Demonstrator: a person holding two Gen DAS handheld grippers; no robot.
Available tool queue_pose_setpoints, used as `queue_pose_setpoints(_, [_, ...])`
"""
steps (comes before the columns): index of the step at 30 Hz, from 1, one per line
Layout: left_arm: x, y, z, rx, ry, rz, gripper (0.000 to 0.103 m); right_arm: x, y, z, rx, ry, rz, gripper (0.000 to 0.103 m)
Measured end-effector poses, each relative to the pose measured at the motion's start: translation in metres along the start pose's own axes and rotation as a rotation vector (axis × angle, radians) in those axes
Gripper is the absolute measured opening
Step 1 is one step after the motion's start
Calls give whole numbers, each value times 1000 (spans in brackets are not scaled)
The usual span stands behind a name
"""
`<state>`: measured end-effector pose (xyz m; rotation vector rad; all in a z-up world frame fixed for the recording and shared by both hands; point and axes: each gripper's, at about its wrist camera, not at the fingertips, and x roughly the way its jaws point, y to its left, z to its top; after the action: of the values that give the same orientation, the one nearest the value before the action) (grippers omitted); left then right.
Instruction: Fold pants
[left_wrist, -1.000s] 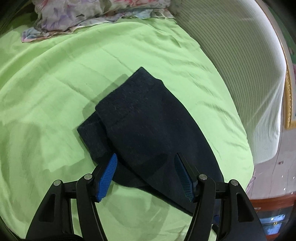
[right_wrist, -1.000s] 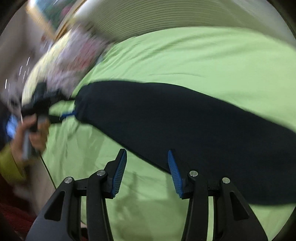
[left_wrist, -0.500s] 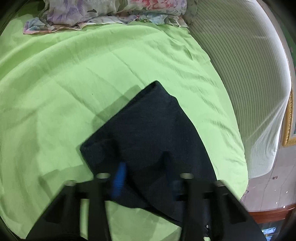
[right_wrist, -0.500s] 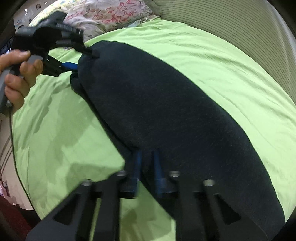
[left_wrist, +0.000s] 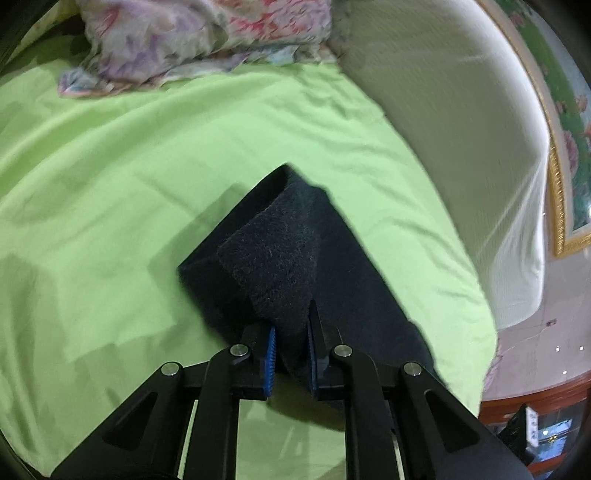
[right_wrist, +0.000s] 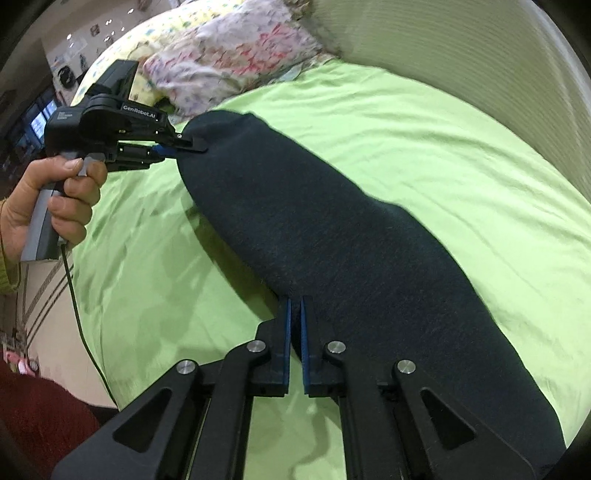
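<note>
Dark navy pants (right_wrist: 351, 240) lie lengthwise on the green bed sheet (right_wrist: 424, 140). In the left wrist view, one end of the pants (left_wrist: 280, 251) is bunched up and lifted into a ridge. My left gripper (left_wrist: 291, 325) has its jaws closing, its blue pads pressing on that cloth. The right wrist view shows the same left gripper (right_wrist: 184, 146), held by a hand (right_wrist: 62, 206), pinching the far end. My right gripper (right_wrist: 295, 306) is shut on the near long edge of the pants, partway along their length.
A floral pillow (left_wrist: 207, 37) lies at the head of the bed. A pale striped cushioned panel (left_wrist: 461, 129) borders the sheet on the right, with a gold-framed picture (left_wrist: 565, 184) beyond it. A cable (right_wrist: 81, 325) hangs from the left gripper's handle over the bed's edge.
Both grippers have gone from open to closed on the pants. The left one has raised its end into a ridge. The right one has moved sideways along the edge and rolled.
</note>
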<state>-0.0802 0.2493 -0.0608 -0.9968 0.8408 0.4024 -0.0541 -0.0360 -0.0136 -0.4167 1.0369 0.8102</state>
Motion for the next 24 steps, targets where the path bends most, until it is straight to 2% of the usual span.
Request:
queue_pose_setpoints(3, [11, 13, -5, -25, 19, 17, 13, 14, -1, 3, 7, 32, 4, 5])
queue_pose_setpoints(8, [13, 19, -4, -31, 26, 20, 25, 30, -7, 8, 94, 73, 16, 9])
queue_pose_setpoints(11, [6, 18, -3, -44, 31, 17, 51, 25, -6, 14, 114, 53, 37, 12])
queue_pose_setpoints(12, [3, 20, -3, -58, 32, 37, 63, 23, -7, 15, 127, 45, 50, 12])
queue_pose_setpoints(15, [-8, 30, -4, -114, 10, 28, 64, 10, -24, 27, 215, -4, 89, 13])
queue_pose_setpoints(19, [-3, 43, 0, -172, 36, 16, 69, 13, -57, 52, 303, -38, 72, 19])
queue_pose_setpoints(21, [5, 49, 3, -195, 60, 17, 69, 27, -78, 68, 338, -33, 52, 34])
queue_pose_setpoints(23, [11, 52, 5, -221, 71, -8, 69, 40, -94, 81, 366, -24, 42, 42])
queue_pose_setpoints(24, [13, 52, 6, -224, 69, -14, 69, 44, -99, 85, 371, -20, 46, 42])
